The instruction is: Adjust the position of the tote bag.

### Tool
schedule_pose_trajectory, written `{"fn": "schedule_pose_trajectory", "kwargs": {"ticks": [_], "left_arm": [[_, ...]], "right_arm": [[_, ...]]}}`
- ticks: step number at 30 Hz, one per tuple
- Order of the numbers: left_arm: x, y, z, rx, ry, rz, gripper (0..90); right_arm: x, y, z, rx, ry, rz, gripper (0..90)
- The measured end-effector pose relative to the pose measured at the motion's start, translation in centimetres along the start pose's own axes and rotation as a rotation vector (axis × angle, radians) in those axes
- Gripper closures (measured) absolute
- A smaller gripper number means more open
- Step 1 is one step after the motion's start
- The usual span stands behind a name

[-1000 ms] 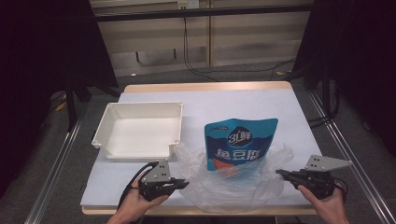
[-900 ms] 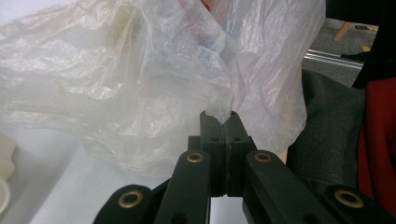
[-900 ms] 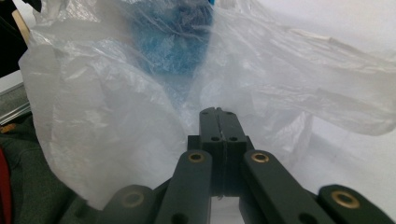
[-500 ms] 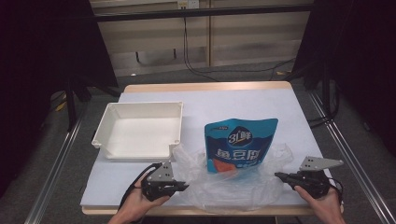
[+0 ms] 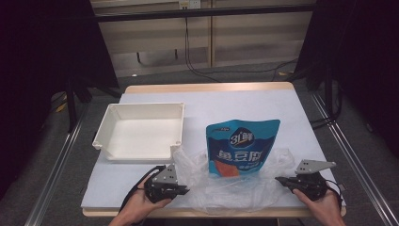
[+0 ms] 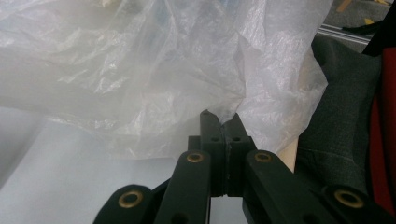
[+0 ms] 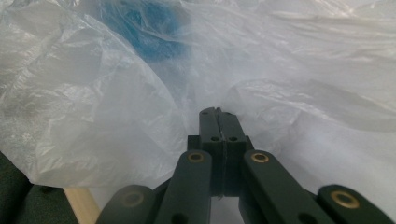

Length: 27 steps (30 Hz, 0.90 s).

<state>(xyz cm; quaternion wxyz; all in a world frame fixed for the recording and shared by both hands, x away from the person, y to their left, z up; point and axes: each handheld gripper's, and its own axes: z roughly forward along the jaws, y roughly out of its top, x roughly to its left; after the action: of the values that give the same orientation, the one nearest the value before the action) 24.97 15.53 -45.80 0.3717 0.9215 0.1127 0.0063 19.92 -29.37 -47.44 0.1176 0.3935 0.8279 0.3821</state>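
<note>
Nearest the camera in the high view, the person's two hands entered from the bottom edge, both cut off at the wrist by the frame. The left gripper lay low at the near left of the table, its tips against the left edge of the clear plastic bag. In the left gripper view its jaws were clenched together with a pinch of the bag's film caught at the tips; how much film sat between the pads was hard to make out, since the jaws themselves covered it. The right gripper lay at the near right, tips at the bag's right edge. In the right gripper view its jaws were likewise pressed shut, and the film gathered right at their tips, so it appeared gripped, though the contact was partly hidden.

The bag lay crumpled and flat between the two grippers along the table's near edge, its outline faint against the pale tabletop. Just beyond it, the blue snack pouch lay flat, its lower end veiled by or tucked into the bag's film; which of the two could not be told. In the right gripper view the pouch showed as a blue blur through the plastic.

Left of the pouch sat a white tray, near the bag's far left corner; whether they touched was unclear. Beyond the table, the room was dark and little could be made out.
</note>
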Motion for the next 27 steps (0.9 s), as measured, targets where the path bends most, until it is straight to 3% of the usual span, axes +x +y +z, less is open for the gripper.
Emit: {"fn": "schedule_pose_trajectory", "kwargs": {"ticks": [6,9,11,14,18,21,22,24,27], "left_arm": [[0.18,-0.21,0.31,0.031,0.003,-0.012,90.0],[0.23,-0.32,0.55,0.018,0.001,-0.008,90.0],[0.26,-0.31,0.32,0.054,0.000,-0.005,90.0],[0.34,-0.49,0.57,0.035,0.003,-0.018,90.0],[0.12,-0.51,0.96,0.056,0.021,-0.008,90.0],[0.25,-0.56,0.96,0.051,0.012,-0.006,90.0],[0.35,-0.53,0.79,0.071,0.006,-0.008,90.0],[0.30,-0.64,0.89,0.056,-0.003,-0.025,90.0],[-0.14,-0.61,1.00,0.049,-0.020,-0.014,90.0]], "right_arm": [[-0.09,-0.15,0.35,0.022,-0.008,-0.008,90.0],[-0.22,-0.19,0.40,0.024,-0.015,-0.010,90.0],[-0.22,-0.21,0.34,0.029,-0.023,-0.006,90.0],[-0.22,-0.23,0.36,0.031,-0.027,-0.008,90.0],[-0.13,-0.22,0.34,0.034,-0.041,-0.011,90.0],[-0.25,-0.29,0.24,0.033,-0.049,-0.009,90.0],[-0.47,-0.34,0.14,0.033,-0.057,-0.009,90.0],[-0.53,-0.39,0.08,0.032,-0.058,-0.003,90.0],[-0.57,-0.41,0.03,0.034,-0.072,-0.001,90.0]]}}
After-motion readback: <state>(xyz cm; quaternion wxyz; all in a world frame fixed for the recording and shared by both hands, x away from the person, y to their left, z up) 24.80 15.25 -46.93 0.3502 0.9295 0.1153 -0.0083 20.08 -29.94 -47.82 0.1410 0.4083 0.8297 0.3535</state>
